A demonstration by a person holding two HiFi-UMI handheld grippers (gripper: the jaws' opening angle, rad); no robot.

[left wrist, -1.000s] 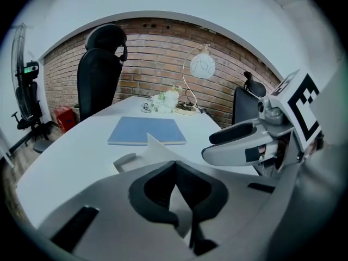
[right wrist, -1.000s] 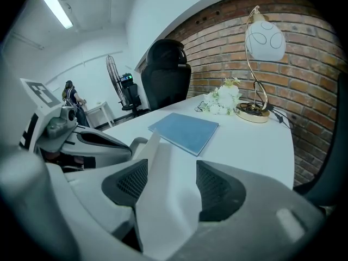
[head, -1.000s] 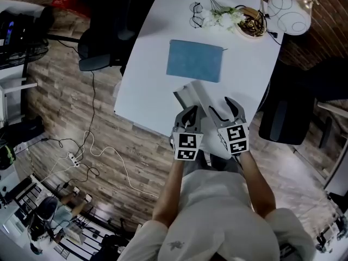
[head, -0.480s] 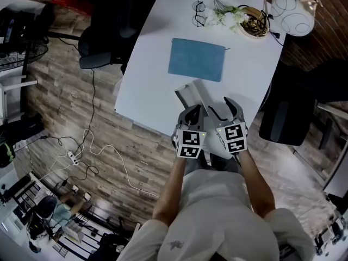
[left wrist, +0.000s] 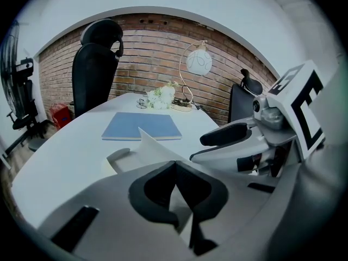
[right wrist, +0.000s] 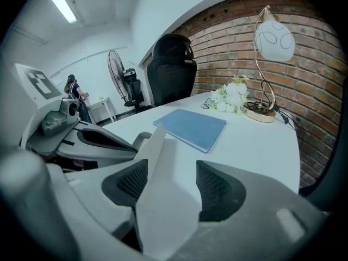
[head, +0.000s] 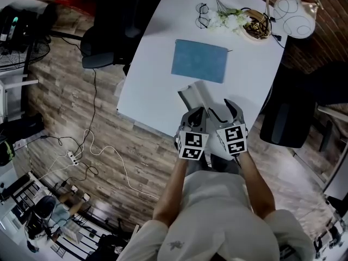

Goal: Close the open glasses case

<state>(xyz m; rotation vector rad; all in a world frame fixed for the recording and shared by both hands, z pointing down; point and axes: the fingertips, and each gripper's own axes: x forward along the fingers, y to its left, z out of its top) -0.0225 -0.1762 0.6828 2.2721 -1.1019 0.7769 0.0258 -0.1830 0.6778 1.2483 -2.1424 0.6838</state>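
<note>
The white glasses case [head: 191,94] lies open near the table's front edge, its lid flap [left wrist: 149,145] standing up. My left gripper [head: 198,115] is at the case's near end. In the left gripper view its jaws [left wrist: 174,165] meet at the tips, with a strip of the white case showing between the pads. My right gripper [head: 224,110] sits just to the right, open. In the right gripper view the flap [right wrist: 163,200] passes between the two pads, leaning on the left pad [right wrist: 128,181].
A blue notebook [head: 199,61] lies mid-table beyond the case. Spectacles [head: 202,14], white flowers [head: 228,19] and a globe lamp [head: 293,10] stand at the far end. Black office chairs [head: 109,42] flank the white table [head: 152,86].
Both grippers have crept slightly forward and closer together at the case; the left one has come nearer the right. The case has stayed in place.
</note>
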